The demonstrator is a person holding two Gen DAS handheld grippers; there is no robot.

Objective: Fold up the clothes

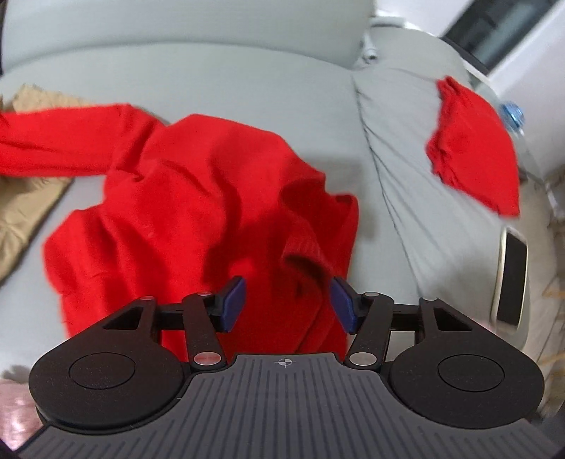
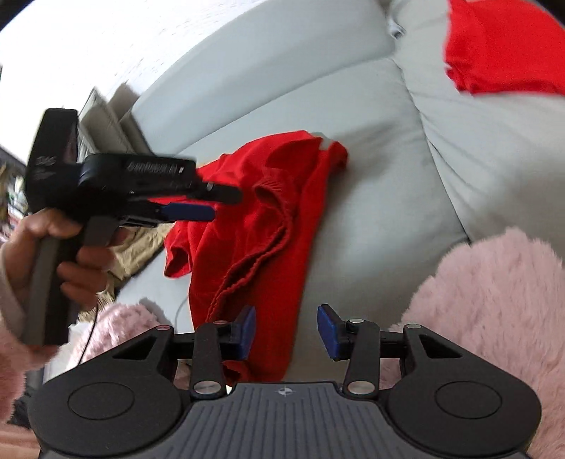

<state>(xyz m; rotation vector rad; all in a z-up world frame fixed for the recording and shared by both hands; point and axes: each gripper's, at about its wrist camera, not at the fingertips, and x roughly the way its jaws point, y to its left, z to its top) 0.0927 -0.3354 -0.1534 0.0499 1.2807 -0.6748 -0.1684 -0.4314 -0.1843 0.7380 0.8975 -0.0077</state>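
Two red knit garments: a crumpled long-sleeved sweater point(image 1: 197, 197) on the grey sofa point(image 1: 247, 81), one sleeve stretched leftward; another point(image 1: 473, 148) on a cushion. Left claw point(image 1: 287, 305) and right claw point(image 2: 286, 332) both gape wide, holding nothing.

You have a pale grey sofa point(image 1: 219, 74) filling most of the frame, its back cushion across the top. At upper right of the left wrist view sits a dark window point(image 1: 494, 31) in white framing.
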